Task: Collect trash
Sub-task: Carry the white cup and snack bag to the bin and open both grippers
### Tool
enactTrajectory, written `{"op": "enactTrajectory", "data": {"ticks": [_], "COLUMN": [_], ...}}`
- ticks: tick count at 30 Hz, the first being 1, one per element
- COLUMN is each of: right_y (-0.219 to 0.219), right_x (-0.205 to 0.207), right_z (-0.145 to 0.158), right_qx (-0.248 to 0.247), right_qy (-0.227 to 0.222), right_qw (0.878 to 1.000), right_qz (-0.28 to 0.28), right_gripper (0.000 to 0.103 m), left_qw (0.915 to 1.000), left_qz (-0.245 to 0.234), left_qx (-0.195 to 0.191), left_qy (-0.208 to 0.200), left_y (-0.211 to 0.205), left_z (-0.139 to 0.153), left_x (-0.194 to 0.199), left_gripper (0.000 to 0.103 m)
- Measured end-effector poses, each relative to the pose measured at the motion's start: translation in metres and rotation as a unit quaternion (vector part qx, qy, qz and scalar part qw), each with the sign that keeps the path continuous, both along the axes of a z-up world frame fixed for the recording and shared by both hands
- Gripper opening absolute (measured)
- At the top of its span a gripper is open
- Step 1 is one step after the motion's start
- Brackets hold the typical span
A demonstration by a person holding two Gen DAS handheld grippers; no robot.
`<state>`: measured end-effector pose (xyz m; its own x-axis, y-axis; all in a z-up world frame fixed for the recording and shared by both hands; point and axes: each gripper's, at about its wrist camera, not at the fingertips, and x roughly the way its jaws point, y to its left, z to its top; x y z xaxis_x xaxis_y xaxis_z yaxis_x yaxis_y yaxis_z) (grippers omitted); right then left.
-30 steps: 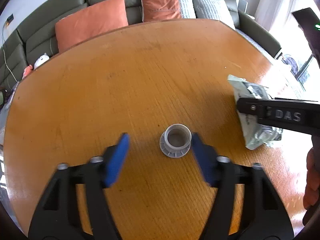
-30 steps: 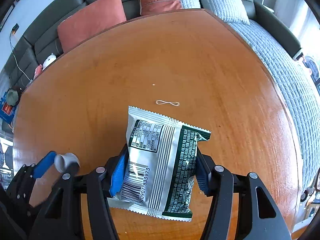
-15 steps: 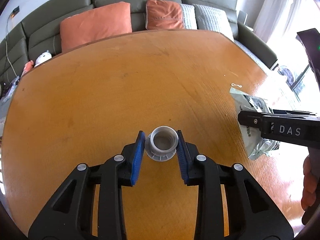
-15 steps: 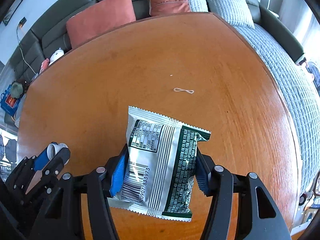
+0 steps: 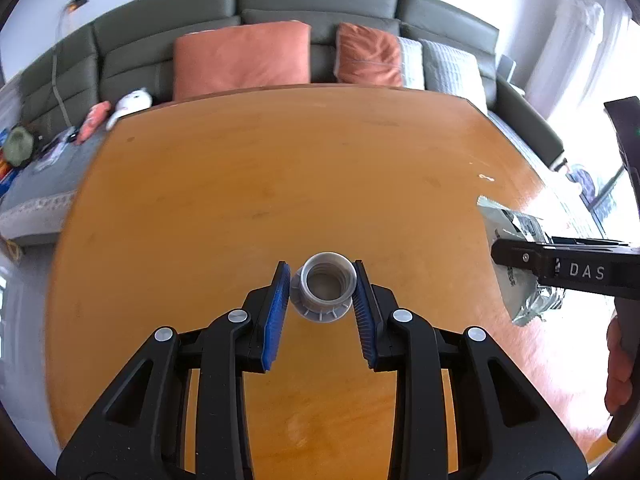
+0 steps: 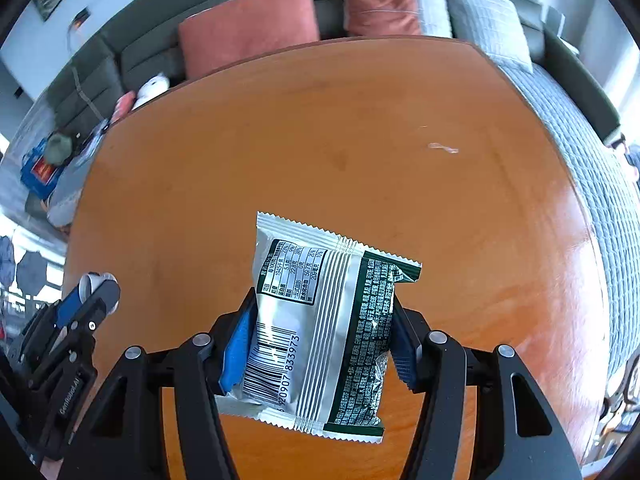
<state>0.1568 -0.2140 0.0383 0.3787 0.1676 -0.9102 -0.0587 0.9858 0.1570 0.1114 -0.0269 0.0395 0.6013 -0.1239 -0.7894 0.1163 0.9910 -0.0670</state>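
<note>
A small grey threaded bottle neck (image 5: 327, 292) with a flange is clamped between the blue pads of my left gripper (image 5: 321, 270), lifted off the wooden table (image 5: 280, 180). My right gripper (image 6: 323, 303) is shut on a silver and green snack wrapper (image 6: 320, 320), also held above the table. In the left wrist view the right gripper (image 5: 560, 268) shows side-on at the right edge with the wrapper (image 5: 524, 308) hanging from it. The left gripper (image 6: 94, 286) appears at the lower left of the right wrist view.
A thin white loop of string or band (image 6: 442, 147) lies on the table toward the far right. A grey sofa (image 5: 320, 0) with orange cushions (image 5: 242, 58) and a grey blanket (image 6: 580, 152) wraps around the table's far and right sides. A hand (image 5: 618, 372) holds the right gripper.
The left jaws closed on the grey bottle neck and lifted it off the table. Both grippers have risen and drawn back with what they hold.
</note>
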Motion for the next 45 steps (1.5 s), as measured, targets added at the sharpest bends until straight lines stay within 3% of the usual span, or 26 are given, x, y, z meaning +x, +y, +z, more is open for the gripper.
{"op": "enactTrajectory", "data": {"ticks": [14,24,35,45], "right_y": [0.147,0.26,0.379,0.471], "right_x": [-0.062,-0.105,-0.162,-0.22], "right_z": [0.014,0.017,0.019,0.012], "right_qx": [0.01,0.007,0.002,-0.008], "right_qy": [-0.002,-0.005,-0.002,0.001], "right_qw": [0.993,0.972,0.93,0.886], "right_qz": [0.12,0.235,0.368,0.464], "right_gripper": [0.06,0.06,0.06,0.06], "left_qw": [0.9964,0.9846,0.9571,0.9192], "left_qz": [0.083,0.174,0.289,0.393], "left_qx": [0.004,-0.004,-0.011,-0.017], "left_qy": [-0.015,-0.015,-0.008,0.018], "left_y": [0.126,0.214,0.304,0.385], "left_z": [0.021,0.018,0.007,-0.012], "left_x": [-0.085,-0.15,-0.23,-0.303], "left_gripper": [0.031,0.031,0.031,0.031]}}
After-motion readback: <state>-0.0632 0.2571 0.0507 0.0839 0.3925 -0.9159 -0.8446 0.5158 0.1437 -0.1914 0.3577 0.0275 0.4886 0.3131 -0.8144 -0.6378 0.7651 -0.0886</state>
